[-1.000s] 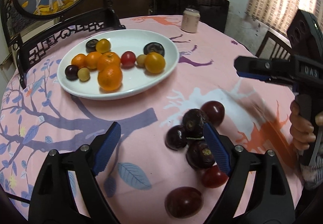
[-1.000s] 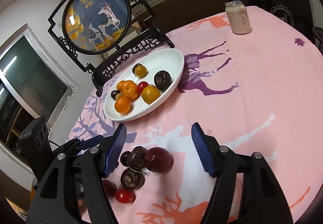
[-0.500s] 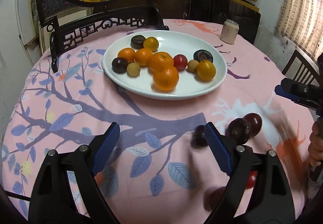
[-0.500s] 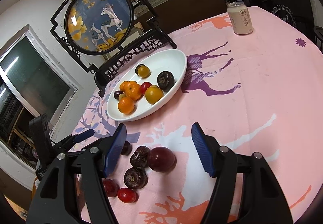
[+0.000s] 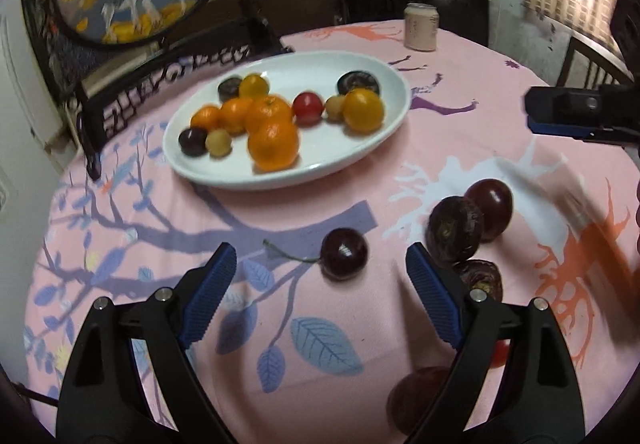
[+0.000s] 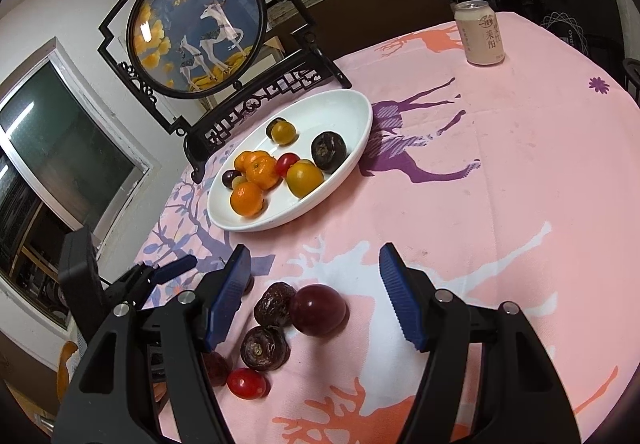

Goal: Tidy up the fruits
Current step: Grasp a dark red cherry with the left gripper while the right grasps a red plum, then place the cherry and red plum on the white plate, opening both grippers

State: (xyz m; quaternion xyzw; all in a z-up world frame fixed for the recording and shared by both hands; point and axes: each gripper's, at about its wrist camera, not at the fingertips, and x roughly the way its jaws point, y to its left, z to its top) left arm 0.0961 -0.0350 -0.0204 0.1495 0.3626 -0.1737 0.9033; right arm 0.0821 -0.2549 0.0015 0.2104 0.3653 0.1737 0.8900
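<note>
A white oval plate holds oranges, yellow, red and dark fruits. Loose dark fruits lie on the pink cloth. A dark cherry with a stem sits just ahead of my open, empty left gripper. A wrinkled dark fruit and a red plum lie to its right. In the right wrist view the plum, two wrinkled fruits and a red cherry tomato lie between and beside the fingers of my open, empty right gripper.
A drink can stands at the far side of the round table. A framed round deer screen stands behind the plate. The right gripper shows at the left wrist view's right edge. A chair stands beyond the table.
The left gripper swung left, away from the fruit cluster, then back toward it; the stemmed cherry now lies apart from the cluster, centred before its fingers. The right gripper stayed almost still.
</note>
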